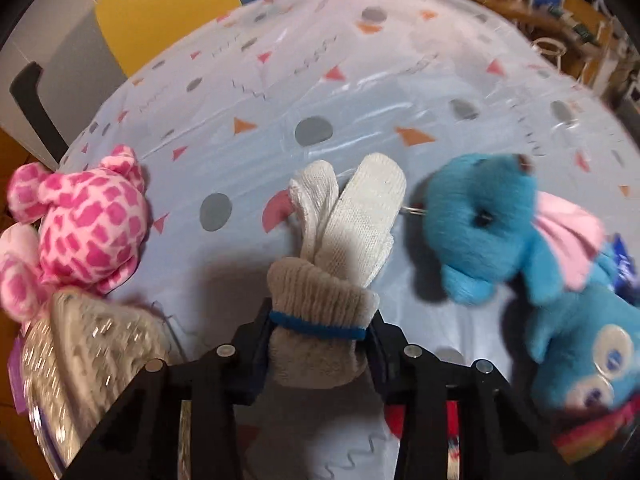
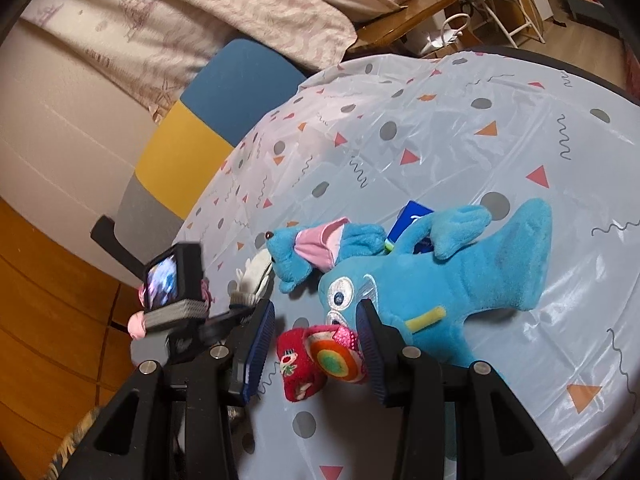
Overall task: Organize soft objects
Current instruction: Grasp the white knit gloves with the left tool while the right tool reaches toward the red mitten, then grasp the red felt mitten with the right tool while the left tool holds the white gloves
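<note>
My left gripper (image 1: pixel 318 330) is shut on a beige sock bundle (image 1: pixel 320 320) with a blue stripe at the cuff; its two white toe ends (image 1: pixel 360 216) point away over the table. A pink giraffe-patterned plush (image 1: pixel 84 224) lies to its left and a blue elephant plush (image 1: pixel 492 220) to its right. In the right wrist view, my right gripper (image 2: pixel 316 350) is open around a small red sock with a round coloured patch (image 2: pixel 320 360), which lies on the table. A blue shark-like plush (image 2: pixel 440 280) lies just beyond, beside the elephant plush (image 2: pixel 304 248).
The round table (image 2: pixel 480 140) has a pale patterned plastic cover. A shiny woven basket (image 1: pixel 80 368) sits at the near left edge. A yellow, blue and grey chair (image 2: pixel 192 136) stands behind the table. The left gripper with its camera (image 2: pixel 172 284) shows at left.
</note>
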`<state>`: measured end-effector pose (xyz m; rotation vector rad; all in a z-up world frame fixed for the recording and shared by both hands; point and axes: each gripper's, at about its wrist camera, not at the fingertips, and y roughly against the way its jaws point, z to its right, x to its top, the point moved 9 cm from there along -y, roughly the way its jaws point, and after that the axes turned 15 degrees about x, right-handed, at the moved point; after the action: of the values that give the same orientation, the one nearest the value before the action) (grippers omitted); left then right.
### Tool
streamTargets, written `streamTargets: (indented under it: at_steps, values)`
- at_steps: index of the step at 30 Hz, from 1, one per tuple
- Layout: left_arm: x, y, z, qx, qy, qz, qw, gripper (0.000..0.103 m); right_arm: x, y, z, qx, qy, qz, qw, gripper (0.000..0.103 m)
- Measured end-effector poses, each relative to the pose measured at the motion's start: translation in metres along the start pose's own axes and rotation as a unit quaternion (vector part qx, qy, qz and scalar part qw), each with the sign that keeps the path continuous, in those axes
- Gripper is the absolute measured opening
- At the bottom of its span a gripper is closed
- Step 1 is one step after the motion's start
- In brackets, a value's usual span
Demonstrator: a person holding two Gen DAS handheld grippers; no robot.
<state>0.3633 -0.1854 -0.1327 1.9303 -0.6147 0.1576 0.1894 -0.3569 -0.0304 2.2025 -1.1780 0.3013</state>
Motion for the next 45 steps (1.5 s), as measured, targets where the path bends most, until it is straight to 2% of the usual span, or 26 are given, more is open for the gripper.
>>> streamTargets:
  at_steps: [6, 9, 14, 20, 24, 26, 29, 32, 35, 37, 41, 45]
  values:
    - [-0.037, 0.049, -0.011, -0.057, 0.022, 0.05, 0.9969, 0.041, 0.017, 0.02, 0.026, 0.012, -0.071, 0.055, 0.996, 0.043]
    - [-0.071, 0.083, -0.016, -0.079, 0.014, 0.082, 0.9934, 0.041, 0.021, 0.027, 0.04, 0.013, -0.104, 0.072, 0.992, 0.043]
    - [-0.137, 0.121, -0.018, -0.103, 0.009, 0.112, 0.9883, 0.042, 0.023, 0.032, 0.051, 0.007, -0.129, 0.087, 0.988, 0.043]
    - [-0.217, 0.126, -0.025, -0.102, 0.011, 0.114, 0.9881, 0.042, 0.024, 0.031, 0.048, -0.004, -0.11, 0.085, 0.99, 0.043]
    - [-0.256, 0.094, -0.022, -0.119, 0.034, 0.064, 0.9902, 0.044, 0.02, 0.018, 0.027, 0.023, -0.073, 0.059, 0.995, 0.043]
    - [-0.255, 0.094, -0.025, -0.131, 0.055, 0.082, 0.9865, 0.044, 0.016, 0.011, 0.016, 0.039, -0.056, 0.042, 0.997, 0.043]
    - [-0.252, 0.092, -0.021, -0.134, 0.051, 0.092, 0.9854, 0.044, 0.015, 0.011, 0.01, 0.038, -0.039, 0.042, 0.998, 0.043]
    - [-0.248, 0.09, -0.02, -0.138, 0.053, 0.097, 0.9842, 0.044, 0.02, 0.019, 0.02, 0.042, -0.066, 0.07, 0.994, 0.043]
    - [-0.247, 0.09, -0.02, -0.143, 0.053, 0.103, 0.983, 0.045, 0.017, 0.016, 0.037, 0.047, -0.114, 0.065, 0.99, 0.044]
    - [-0.251, 0.09, -0.023, -0.142, 0.054, 0.108, 0.9825, 0.045, 0.017, 0.015, 0.04, 0.04, -0.12, 0.064, 0.99, 0.045]
    - [-0.256, 0.092, -0.026, -0.134, 0.052, 0.119, 0.9824, 0.045, 0.016, 0.01, 0.028, 0.039, -0.087, 0.051, 0.994, 0.045]
    - [-0.256, 0.092, -0.026, -0.137, 0.052, 0.123, 0.9816, 0.045, 0.002, -0.014, -0.006, 0.058, -0.014, -0.011, 0.998, 0.045]
